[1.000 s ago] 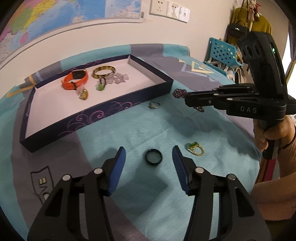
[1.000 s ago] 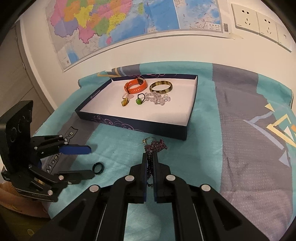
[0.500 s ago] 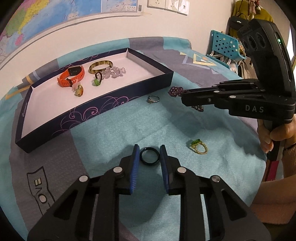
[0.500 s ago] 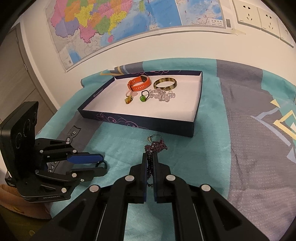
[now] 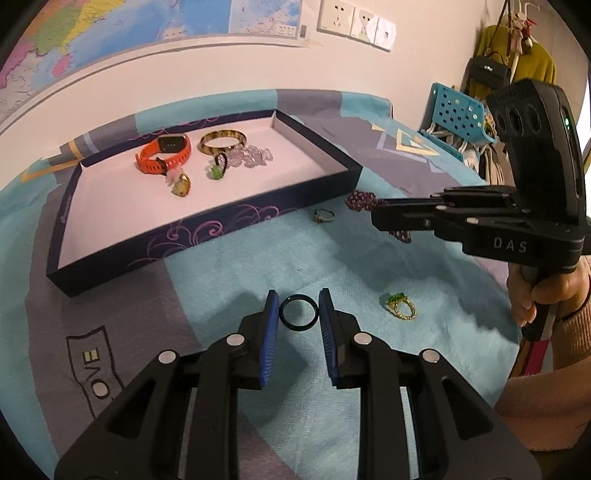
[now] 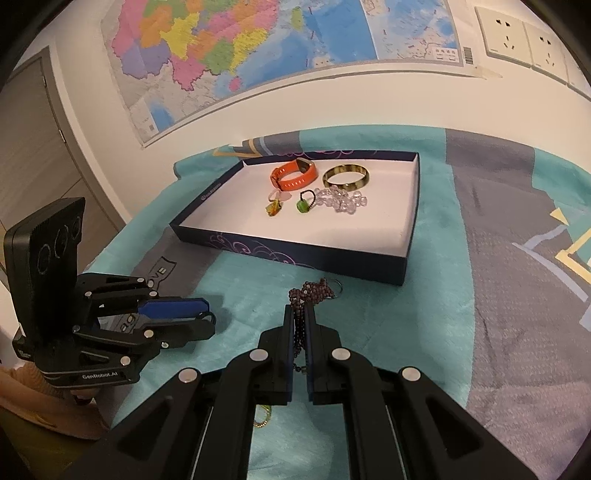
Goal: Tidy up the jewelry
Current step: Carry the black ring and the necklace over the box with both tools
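My left gripper (image 5: 298,314) is shut on a black ring (image 5: 298,311) and holds it above the teal cloth. It also shows in the right wrist view (image 6: 207,314). My right gripper (image 6: 300,325) is shut on a purple bead bracelet (image 6: 312,291), which hangs from its tips; the bracelet shows in the left wrist view (image 5: 360,201). The dark blue tray (image 5: 207,225) holds an orange watch band (image 5: 162,153), a gold bangle (image 5: 222,140), clear beads (image 5: 251,157) and small rings. A gold ring with a green stone (image 5: 400,306) and a small silver ring (image 5: 324,215) lie on the cloth.
The cloth covers a table against a white wall with a map (image 6: 240,48) and sockets (image 5: 354,24). A blue perforated basket (image 5: 458,114) and hanging clothes stand at the right.
My left gripper closed around the black ring and lifted it off the cloth. My right gripper, shut on the bead bracelet throughout, has risen and moved toward the tray.
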`<state>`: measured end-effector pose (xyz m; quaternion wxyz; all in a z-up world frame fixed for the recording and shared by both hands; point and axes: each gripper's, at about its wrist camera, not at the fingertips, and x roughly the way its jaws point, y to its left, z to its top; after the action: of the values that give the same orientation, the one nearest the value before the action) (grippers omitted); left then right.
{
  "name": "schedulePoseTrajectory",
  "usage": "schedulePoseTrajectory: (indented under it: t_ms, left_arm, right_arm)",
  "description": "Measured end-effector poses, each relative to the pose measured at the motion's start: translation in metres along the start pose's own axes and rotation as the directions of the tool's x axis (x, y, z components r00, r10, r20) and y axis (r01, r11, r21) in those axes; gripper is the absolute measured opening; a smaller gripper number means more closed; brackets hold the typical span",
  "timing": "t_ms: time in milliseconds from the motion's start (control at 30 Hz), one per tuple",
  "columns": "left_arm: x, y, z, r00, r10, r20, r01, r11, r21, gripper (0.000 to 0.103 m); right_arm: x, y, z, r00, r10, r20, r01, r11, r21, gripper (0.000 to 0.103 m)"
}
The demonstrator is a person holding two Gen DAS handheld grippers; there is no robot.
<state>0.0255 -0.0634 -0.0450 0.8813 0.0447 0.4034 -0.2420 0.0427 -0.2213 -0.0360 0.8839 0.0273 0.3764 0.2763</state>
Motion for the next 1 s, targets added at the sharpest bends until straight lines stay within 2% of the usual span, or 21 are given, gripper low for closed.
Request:
schedulePoseTrajectory:
  t_ms: [333,1000]
  left_arm:
    - [-0.016,0.012,0.007,0.998,0.030,0.046,-0.028,0.999,-0.036,0.022]
    - [-0.028,0.024,0.014,0.994,0.069,0.080,-0.064,0.996,-0.068,0.022]
  right_arm:
    - [0.002,0.009,0.009,0.999,0.029,0.020,-0.029,0.999,-0.014,0.004]
    - [0.009,0.022,0.020,0.998,0.051,0.031,-0.049,0.998,-0.043,0.004]
